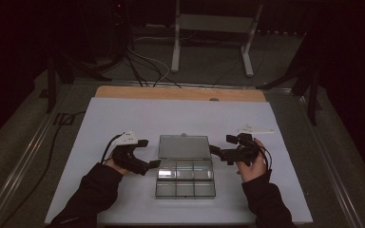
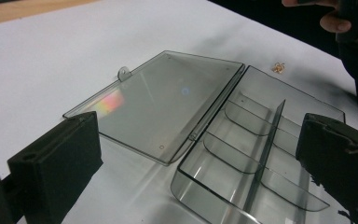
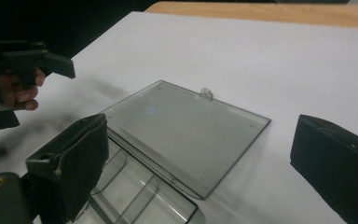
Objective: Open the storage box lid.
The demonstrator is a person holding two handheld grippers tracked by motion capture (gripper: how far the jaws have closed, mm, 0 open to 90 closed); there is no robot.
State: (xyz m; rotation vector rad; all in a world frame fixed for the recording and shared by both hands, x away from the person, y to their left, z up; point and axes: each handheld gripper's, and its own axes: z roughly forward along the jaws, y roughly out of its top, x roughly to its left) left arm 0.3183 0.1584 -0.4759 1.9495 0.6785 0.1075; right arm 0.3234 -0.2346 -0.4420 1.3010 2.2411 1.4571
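White-covered bench (image 1: 123,118) carries clear compartment box (image 1: 185,183) at centre, lid (image 1: 184,146) swung flat open behind it; left gripper (image 1: 154,164) and right gripper (image 1: 214,151) flank it, fingers wide, nothing held.

Dim high view, dark surroundings; gripper views brighter, slightly soft.

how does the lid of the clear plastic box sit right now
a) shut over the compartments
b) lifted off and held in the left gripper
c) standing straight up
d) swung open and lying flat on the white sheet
d: the lid lies flat on the white sheet, hinged beside the open box, with its compartments uncovered.
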